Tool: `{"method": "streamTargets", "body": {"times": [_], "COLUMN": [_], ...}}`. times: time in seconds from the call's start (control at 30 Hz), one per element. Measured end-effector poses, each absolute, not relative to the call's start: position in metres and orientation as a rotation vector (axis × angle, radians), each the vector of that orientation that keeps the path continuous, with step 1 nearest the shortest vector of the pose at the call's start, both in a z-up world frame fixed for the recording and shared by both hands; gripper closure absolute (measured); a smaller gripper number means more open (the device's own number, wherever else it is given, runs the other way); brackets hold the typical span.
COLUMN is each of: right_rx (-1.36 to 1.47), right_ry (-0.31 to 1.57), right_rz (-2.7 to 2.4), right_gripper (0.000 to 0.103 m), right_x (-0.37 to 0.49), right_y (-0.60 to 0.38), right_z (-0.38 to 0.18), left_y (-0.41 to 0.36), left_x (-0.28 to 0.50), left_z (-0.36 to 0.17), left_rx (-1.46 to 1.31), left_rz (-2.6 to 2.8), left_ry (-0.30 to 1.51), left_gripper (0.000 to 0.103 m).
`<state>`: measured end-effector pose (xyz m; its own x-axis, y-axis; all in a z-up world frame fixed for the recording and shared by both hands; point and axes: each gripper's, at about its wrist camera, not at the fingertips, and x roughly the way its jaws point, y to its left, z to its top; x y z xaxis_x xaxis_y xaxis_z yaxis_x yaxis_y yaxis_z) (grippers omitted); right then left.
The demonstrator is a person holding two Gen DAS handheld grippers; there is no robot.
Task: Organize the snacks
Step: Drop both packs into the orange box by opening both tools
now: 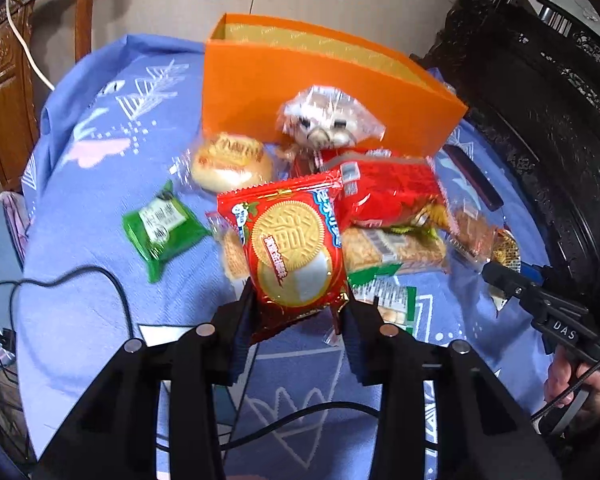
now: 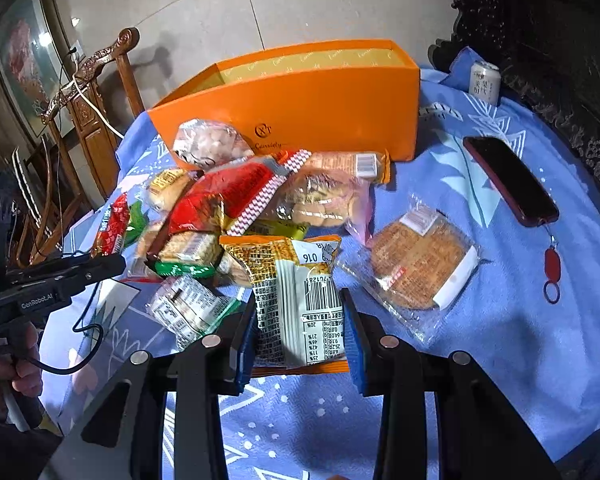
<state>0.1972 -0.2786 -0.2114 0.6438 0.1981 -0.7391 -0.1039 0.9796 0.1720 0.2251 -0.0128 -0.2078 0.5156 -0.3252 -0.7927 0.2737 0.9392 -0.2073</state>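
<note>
Left gripper [image 1: 300, 308] clamped on lower edge of red biscuit packet [image 1: 294, 248], packet raised clear of the heap, face toward camera; likely gripped at the seam so the biscuits inside escape crushing. Chinese characters on wrapper, unreadable here.

Right gripper [image 2: 298, 332] closed on orange-and-white snack packet [image 2: 296, 300], back side up: barcode, nutrition table, "016" printed near top. Packet's far end over the heap; whether lifted or resting, cannot tell.

Orange box [image 2: 300, 108] open-topped, standing just behind the heap, no snacks visible inside. Presumably the destination. Logo and script "Cansiety" or similar on front wall, uncertain.

Remaining snacks piled on blue tablecloth [image 2: 480, 360] between box and grippers. Round cake in clear wrap [image 2: 416, 264] apart to the right. Phone [image 2: 508, 180] and can [image 2: 485, 82] off to the side, outside the sorting.

"GenRobot.AI" on left gripper body in right view; "DAS" on right gripper in left view.
</note>
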Motion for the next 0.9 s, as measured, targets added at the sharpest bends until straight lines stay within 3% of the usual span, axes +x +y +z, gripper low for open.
{"method": "streamTargets", "body": {"times": [0.43, 0.83, 0.87, 0.9], "right_rx": [0.067, 0.046, 0.04, 0.032], "right_ry": [0.596, 0.489, 0.492, 0.511], "right_rz": [0.203, 0.196, 0.195, 0.179], "right_gripper": [0.065, 0.064, 0.062, 0.054], "right_x": [0.232, 0.348, 0.359, 0.372], "right_y": [-0.278, -0.289, -0.29, -0.29], "right_z": [-0.109, -0.044, -0.042, -0.04], "left_y": [-0.016, -0.049, -0.052, -0.054], "left_x": [0.271, 0.393, 0.404, 0.415], "left_z": [-0.109, -0.038, -0.036, -0.034], "left_rx": [-0.083, -0.046, -0.043, -0.041], "left_rz": [-0.401, -0.402, -0.396, -0.377], "left_ry": [0.755, 0.66, 0.667, 0.676], "left_gripper": [0.065, 0.064, 0.054, 0.03]}}
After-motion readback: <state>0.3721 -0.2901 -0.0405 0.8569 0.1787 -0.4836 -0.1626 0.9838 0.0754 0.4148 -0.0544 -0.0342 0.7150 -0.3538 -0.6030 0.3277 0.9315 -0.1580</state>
